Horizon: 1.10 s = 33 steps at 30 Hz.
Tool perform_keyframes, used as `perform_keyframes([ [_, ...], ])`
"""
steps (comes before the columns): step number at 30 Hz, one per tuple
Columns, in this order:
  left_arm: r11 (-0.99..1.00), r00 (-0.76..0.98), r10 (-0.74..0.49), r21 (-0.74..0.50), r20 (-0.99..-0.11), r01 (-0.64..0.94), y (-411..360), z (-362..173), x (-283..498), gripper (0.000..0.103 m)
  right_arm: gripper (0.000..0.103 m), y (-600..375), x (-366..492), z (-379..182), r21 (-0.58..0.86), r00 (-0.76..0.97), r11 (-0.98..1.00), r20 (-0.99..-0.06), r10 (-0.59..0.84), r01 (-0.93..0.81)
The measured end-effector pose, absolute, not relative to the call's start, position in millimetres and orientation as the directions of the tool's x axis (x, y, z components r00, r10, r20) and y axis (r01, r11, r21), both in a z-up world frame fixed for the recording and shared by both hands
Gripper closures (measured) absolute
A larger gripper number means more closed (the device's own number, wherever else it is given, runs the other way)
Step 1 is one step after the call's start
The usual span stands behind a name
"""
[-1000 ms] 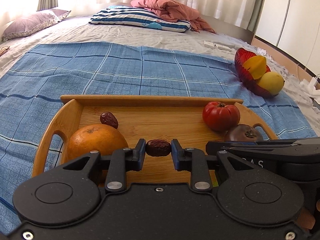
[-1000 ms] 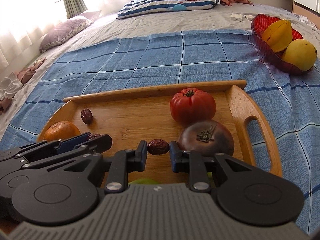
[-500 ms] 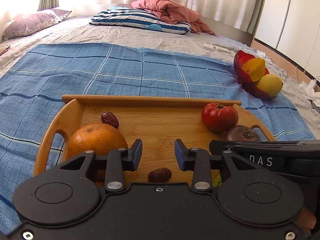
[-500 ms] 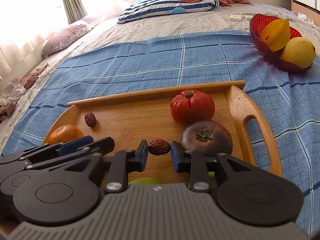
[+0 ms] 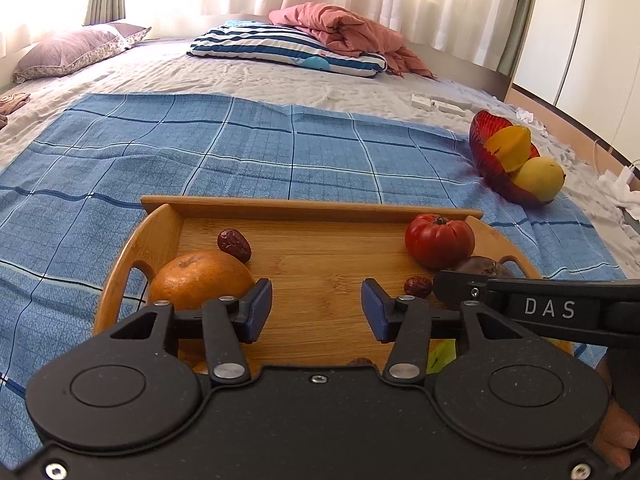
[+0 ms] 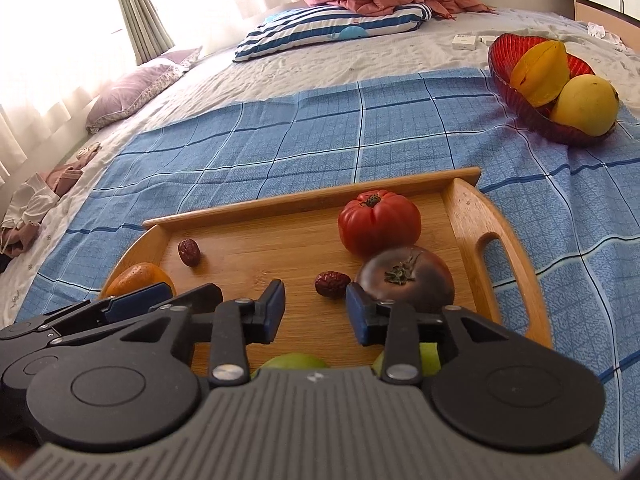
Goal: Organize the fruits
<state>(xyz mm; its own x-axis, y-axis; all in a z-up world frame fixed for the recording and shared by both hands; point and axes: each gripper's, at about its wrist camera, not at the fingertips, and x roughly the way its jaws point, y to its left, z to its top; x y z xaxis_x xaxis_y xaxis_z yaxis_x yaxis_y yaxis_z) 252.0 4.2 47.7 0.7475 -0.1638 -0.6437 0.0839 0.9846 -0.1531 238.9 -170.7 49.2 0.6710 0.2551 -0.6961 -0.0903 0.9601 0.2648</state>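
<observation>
A wooden tray (image 5: 312, 205) (image 6: 472, 216) lies on the blue checked cloth. It holds an orange (image 5: 202, 278) (image 6: 138, 276), a red tomato (image 5: 439, 240) (image 6: 379, 222), a dark tomato (image 6: 405, 278) (image 5: 482, 266) and dried dates. One date (image 5: 234, 240) (image 6: 189, 252) lies at the back left. Another date (image 6: 332, 284) (image 5: 417, 286) lies loose beside the dark tomato. My left gripper (image 5: 316, 310) is open and empty above the tray. My right gripper (image 6: 316, 310) is open, just behind the loose date. Green fruit (image 6: 296, 360) shows under the right gripper.
A red glass bowl (image 5: 486, 156) (image 6: 520, 100) with a starfruit (image 6: 540, 72) and a yellow mango (image 6: 586, 108) stands at the back right on the cloth. Pillows and a pink blanket (image 5: 340, 28) lie at the head of the bed.
Both grippers have opened. The left gripper let its date drop onto the tray near its body; the right gripper let its date go next to the dark tomato.
</observation>
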Motion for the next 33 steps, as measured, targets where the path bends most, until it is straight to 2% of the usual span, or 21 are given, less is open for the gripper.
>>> perform_keyframes([
  [11,0.989,0.771,-0.14,-0.118,-0.622,0.085,2,62,234,0.039,0.039,-174,221,66,0.212,0.72,0.972,-0.658,0.22,-0.104],
  [16,0.994,0.791,-0.109,-0.089,-0.602,0.069,4,67,221,0.023,0.036,-175,209,71,0.178,0.75,0.978,-0.632,0.196,-0.106],
  [25,0.992,0.808,-0.115,-0.105,-0.578,0.066,14,71,194,0.012,0.025,-173,177,80,0.103,0.818,0.987,-0.553,0.16,-0.124],
  [33,0.992,0.808,-0.115,-0.105,-0.577,0.066,19,66,170,0.007,0.017,-170,149,80,0.078,0.856,0.99,-0.497,0.143,-0.12],
])
